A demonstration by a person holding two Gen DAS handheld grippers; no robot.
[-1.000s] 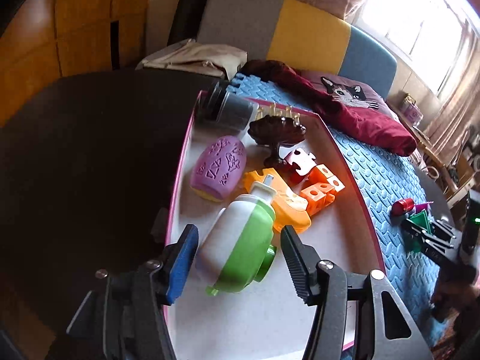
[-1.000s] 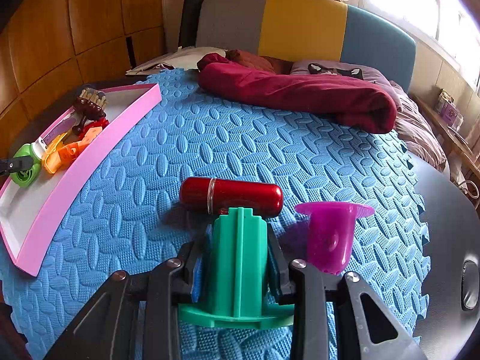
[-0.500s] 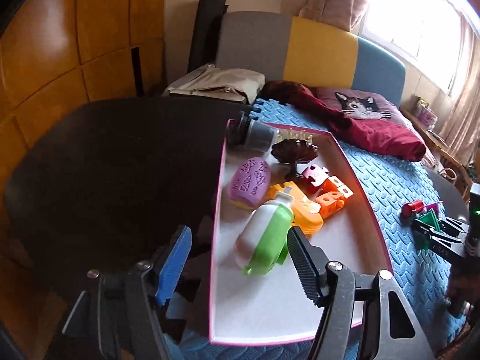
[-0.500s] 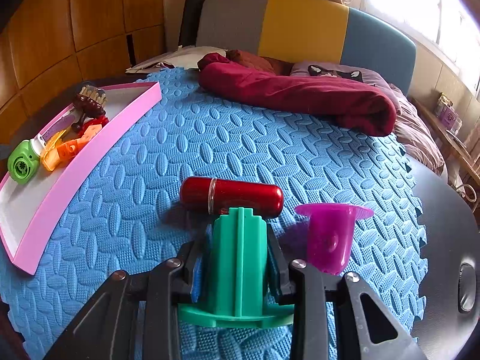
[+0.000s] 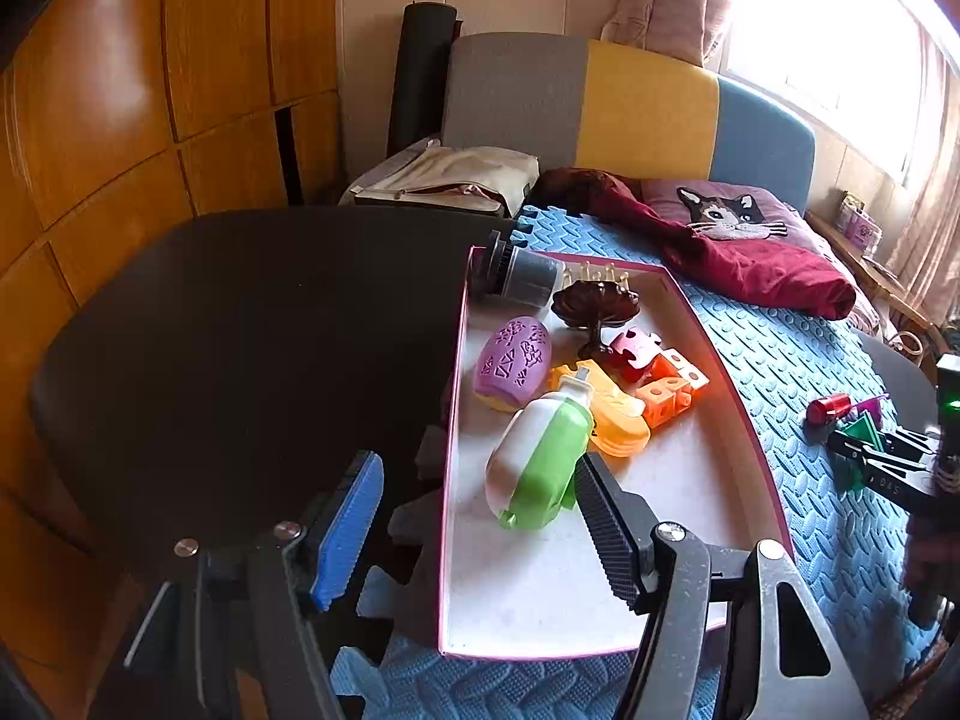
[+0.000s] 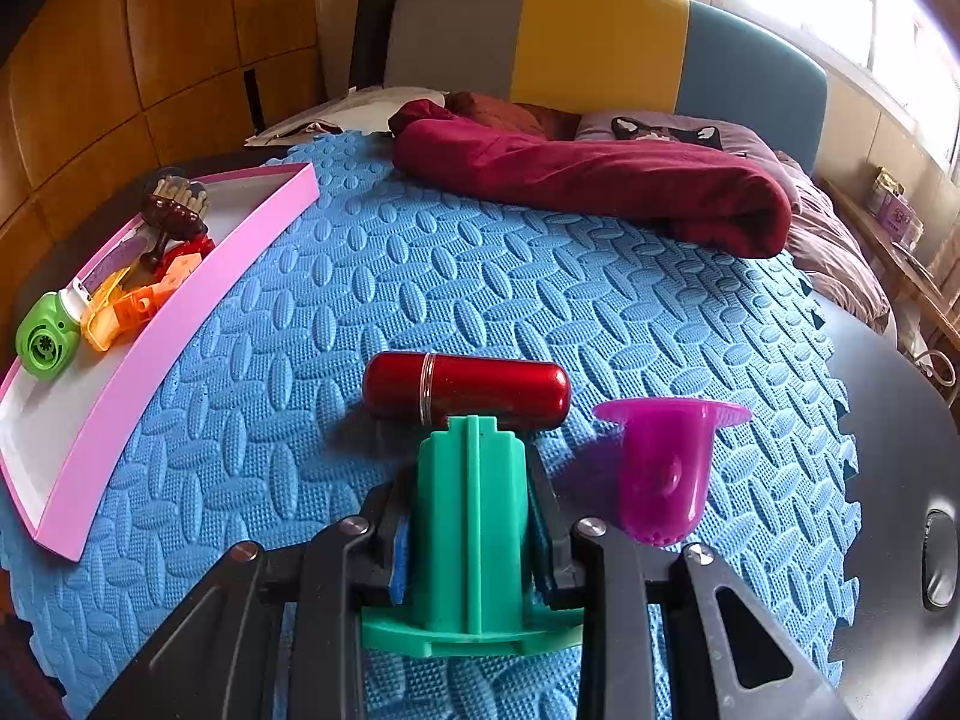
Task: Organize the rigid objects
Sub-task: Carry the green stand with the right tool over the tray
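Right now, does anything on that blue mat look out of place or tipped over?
Yes. A red capsule-shaped case lies on its side on the blue mat, with a purple cup tilted beside it, both outside the pink tray where the other toys sit. The right hand-held gripper holds a green plastic piece.

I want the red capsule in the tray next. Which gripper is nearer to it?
Right. The right gripper, shut on the green piece, sits just short of the red capsule on the mat. The left gripper hangs open over the pink tray, well away.
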